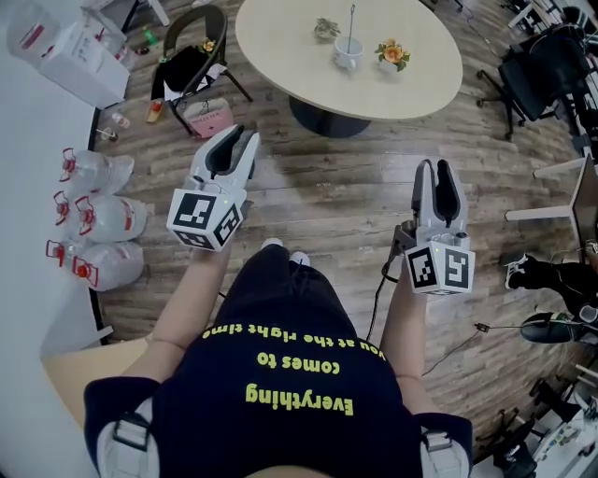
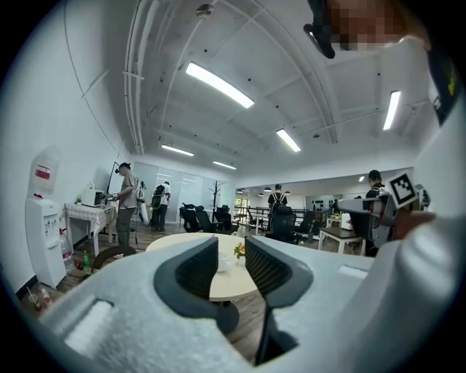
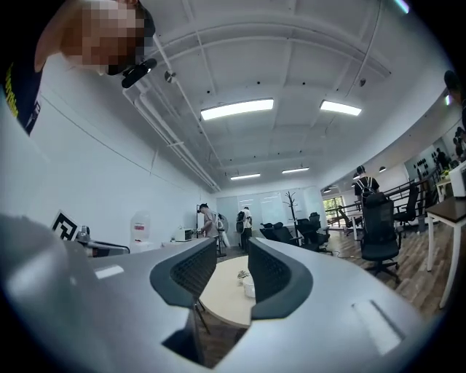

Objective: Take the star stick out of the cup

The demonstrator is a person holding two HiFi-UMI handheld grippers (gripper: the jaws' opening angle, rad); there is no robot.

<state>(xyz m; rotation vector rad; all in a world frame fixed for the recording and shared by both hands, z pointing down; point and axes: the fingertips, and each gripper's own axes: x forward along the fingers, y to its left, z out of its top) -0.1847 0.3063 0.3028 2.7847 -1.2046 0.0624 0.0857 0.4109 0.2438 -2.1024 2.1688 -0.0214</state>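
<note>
A white cup (image 1: 348,53) stands on the round beige table (image 1: 280,37) at the far side of the head view, with the thin star stick (image 1: 351,23) rising out of it. My left gripper (image 1: 234,140) and right gripper (image 1: 436,168) hang over the wooden floor, well short of the table and pointing toward it. Each has its jaws apart with nothing between them. The left gripper view shows the cup (image 2: 223,262) far off through the gap of the left gripper (image 2: 231,255). The right gripper view shows the cup (image 3: 249,287) beyond the right gripper (image 3: 231,266).
A small flower pot (image 1: 392,54) and a pale ornament (image 1: 326,28) sit beside the cup. A black chair (image 1: 196,56) stands left of the table, and large water bottles (image 1: 103,219) line the left wall. Office chairs (image 1: 537,65) are at the right. People stand far back.
</note>
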